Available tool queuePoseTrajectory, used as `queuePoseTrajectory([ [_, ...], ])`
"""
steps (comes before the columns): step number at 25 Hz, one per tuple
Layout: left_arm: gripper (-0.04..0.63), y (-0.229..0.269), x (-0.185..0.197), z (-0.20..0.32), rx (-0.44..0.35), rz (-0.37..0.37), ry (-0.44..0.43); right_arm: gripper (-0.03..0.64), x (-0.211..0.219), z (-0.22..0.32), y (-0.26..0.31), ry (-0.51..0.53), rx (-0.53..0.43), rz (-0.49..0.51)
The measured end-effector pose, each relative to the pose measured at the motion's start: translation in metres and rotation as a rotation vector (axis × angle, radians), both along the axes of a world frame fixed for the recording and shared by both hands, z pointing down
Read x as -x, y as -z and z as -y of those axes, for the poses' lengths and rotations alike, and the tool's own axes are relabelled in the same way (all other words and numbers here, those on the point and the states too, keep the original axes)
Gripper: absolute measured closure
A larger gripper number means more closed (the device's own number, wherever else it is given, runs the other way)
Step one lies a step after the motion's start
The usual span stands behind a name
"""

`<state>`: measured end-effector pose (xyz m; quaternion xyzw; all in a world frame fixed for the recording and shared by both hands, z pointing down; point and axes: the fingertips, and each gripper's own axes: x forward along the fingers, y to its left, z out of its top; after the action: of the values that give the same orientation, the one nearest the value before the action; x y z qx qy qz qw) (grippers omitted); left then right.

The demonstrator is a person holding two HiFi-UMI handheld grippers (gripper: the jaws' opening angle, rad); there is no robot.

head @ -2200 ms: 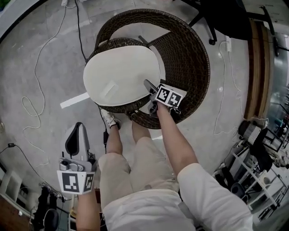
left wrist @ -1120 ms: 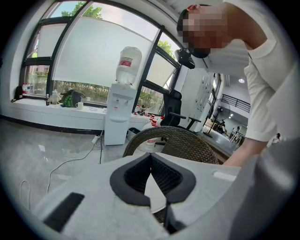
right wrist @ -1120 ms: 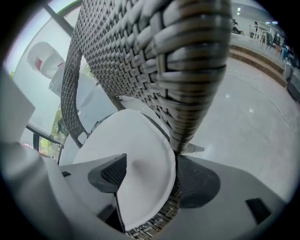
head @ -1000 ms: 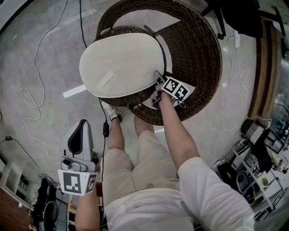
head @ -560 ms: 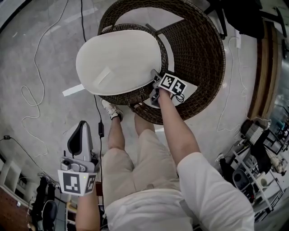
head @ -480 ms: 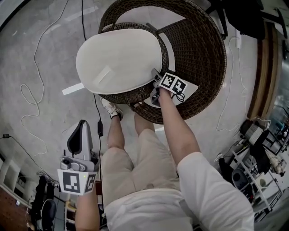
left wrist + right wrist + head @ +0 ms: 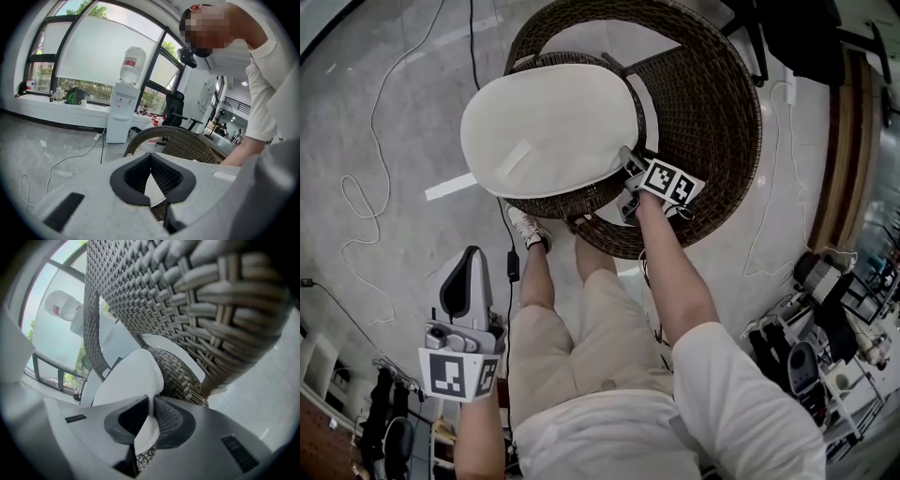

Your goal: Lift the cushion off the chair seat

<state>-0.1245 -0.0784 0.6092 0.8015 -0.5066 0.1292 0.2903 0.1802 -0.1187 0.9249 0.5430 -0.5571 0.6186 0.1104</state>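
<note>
1 oval wht cushion [image 7: 548,117], rnd woven-wicker chair [image 7: 703,112].

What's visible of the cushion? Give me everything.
The cushion is an off-white, rounded pad of smooth fabric, thin at the rim, with a paler strip lying diagonally on top. It rests on the seat of the dark wicker chair and covers most of it. The right gripper has just been closing its jaws on the cushion's edge, which is now pinched between them. Nothing else touches it.
</note>
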Motion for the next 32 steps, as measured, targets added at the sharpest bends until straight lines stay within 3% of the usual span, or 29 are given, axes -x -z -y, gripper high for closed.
queuePoseTrajectory([
  [20,0.58,0.02,-0.001,-0.006,-0.053,-0.022,0.03,0.583,0.007,0.018,0.085,0.047,-0.185,-0.014],
  [32,0.58,0.058,0.001,0.007,-0.133,-0.012,0.024,0.584,0.024,0.046,0.161,0.133,-0.332,-0.058],
])
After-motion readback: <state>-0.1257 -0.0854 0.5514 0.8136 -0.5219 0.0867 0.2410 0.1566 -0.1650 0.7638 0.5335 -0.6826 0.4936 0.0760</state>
